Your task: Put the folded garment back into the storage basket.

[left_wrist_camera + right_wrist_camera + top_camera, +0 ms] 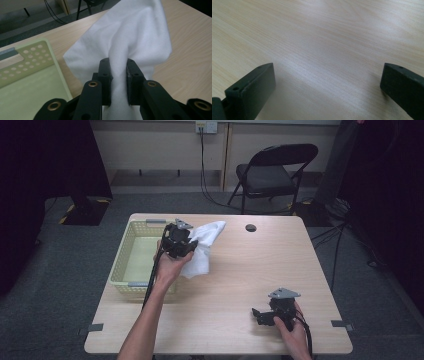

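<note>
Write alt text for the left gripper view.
The left tongs are shut on a white cloth, which drapes forward over a light wooden table. A pale green perforated basket sits to the left.

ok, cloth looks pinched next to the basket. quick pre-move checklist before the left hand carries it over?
1. Left gripper shut on the white cloth: ok, fabric is bunched between its jaws.
2. Cloth clear of the table: cannot tell, its lower end hangs close to the wood.
3. Basket free to receive: ok, the visible interior looks bare.
4. Basket fully on the table: ok.
5. Right gripper out of the way: ok, open, low near the front edge.
</note>
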Available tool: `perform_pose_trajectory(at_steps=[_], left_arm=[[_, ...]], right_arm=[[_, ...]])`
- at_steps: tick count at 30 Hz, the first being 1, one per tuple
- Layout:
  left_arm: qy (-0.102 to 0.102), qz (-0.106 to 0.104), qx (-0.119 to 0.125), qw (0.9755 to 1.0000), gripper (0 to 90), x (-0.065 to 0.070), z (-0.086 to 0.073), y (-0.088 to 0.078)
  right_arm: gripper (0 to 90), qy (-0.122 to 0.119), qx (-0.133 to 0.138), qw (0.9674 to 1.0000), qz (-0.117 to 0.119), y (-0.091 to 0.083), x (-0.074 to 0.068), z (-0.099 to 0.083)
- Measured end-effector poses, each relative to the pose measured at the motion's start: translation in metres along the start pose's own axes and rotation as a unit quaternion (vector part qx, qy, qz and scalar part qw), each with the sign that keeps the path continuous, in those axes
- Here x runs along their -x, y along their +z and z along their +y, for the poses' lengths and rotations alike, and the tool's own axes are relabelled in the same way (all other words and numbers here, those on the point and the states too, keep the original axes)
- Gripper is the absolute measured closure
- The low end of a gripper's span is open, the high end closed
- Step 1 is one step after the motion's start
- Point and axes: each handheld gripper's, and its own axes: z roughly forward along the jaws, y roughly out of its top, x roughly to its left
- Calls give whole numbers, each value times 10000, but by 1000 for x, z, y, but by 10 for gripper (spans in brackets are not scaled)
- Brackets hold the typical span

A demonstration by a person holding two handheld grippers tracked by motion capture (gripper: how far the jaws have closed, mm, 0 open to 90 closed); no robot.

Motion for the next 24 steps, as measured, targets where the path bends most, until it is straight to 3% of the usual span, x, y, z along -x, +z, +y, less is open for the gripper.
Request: perform_pose_trajectory(at_steps=[11, 24], left_arm=[[-72, 190, 152, 9997, 777, -28, 5, -27], [-224, 447, 246, 9984, 776, -53, 5, -44]], right_arm=[[0, 1, 1, 10000, 0, 0, 0, 0], [0, -3, 2, 10000, -1, 0, 0, 0]])
